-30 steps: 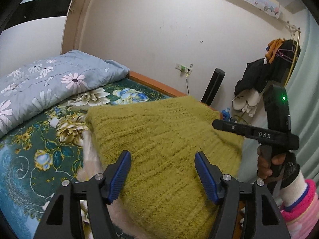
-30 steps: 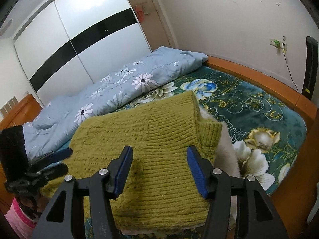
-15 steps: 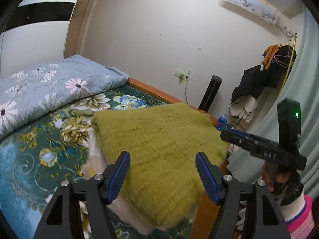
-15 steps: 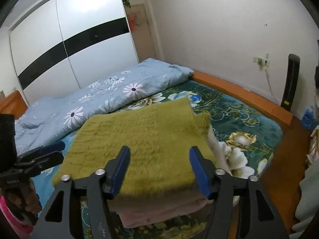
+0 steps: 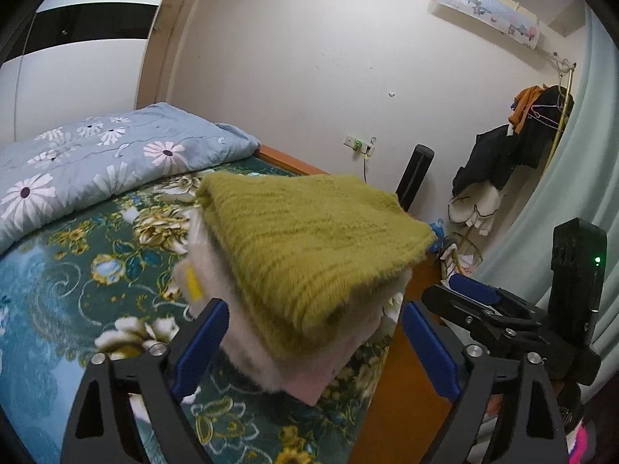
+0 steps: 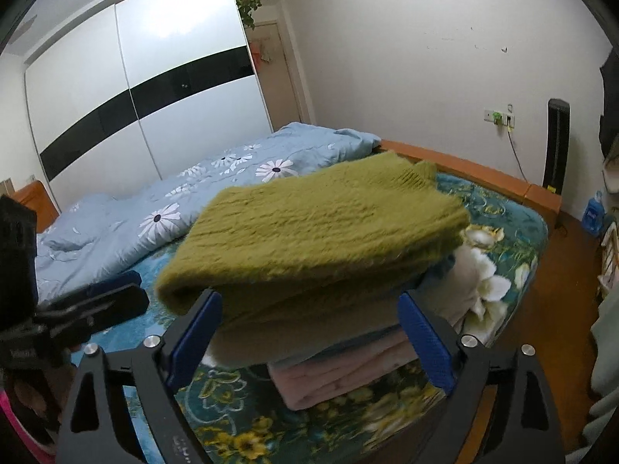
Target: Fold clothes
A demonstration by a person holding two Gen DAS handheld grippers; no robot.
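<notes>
A folded olive-green knit sweater (image 5: pixel 309 239) lies on top of a stack of folded pale pink and white clothes (image 5: pixel 294 367) on the bed. It also shows in the right wrist view (image 6: pixel 321 239), with the pink folded pieces (image 6: pixel 348 375) under it. My left gripper (image 5: pixel 315 344) is open and empty, low in front of the stack. My right gripper (image 6: pixel 309 340) is open and empty, also just in front of the stack. The right gripper shows at the right of the left wrist view (image 5: pixel 499 309); the left gripper shows blurred at the left of the right wrist view (image 6: pixel 89 305).
The bed has a green floral cover (image 5: pixel 77 278) and a light blue daisy quilt (image 5: pixel 96 158) at the back. An orange wooden bed frame (image 6: pixel 483 178) borders it. A coat rack with clothes (image 5: pixel 514 147), a black tower (image 5: pixel 416 174) and a wardrobe (image 6: pixel 135 89) stand around.
Both grippers have pulled back and down from the sweater's top. The stack now shows from its side, further from the fingers. Both stay open.
</notes>
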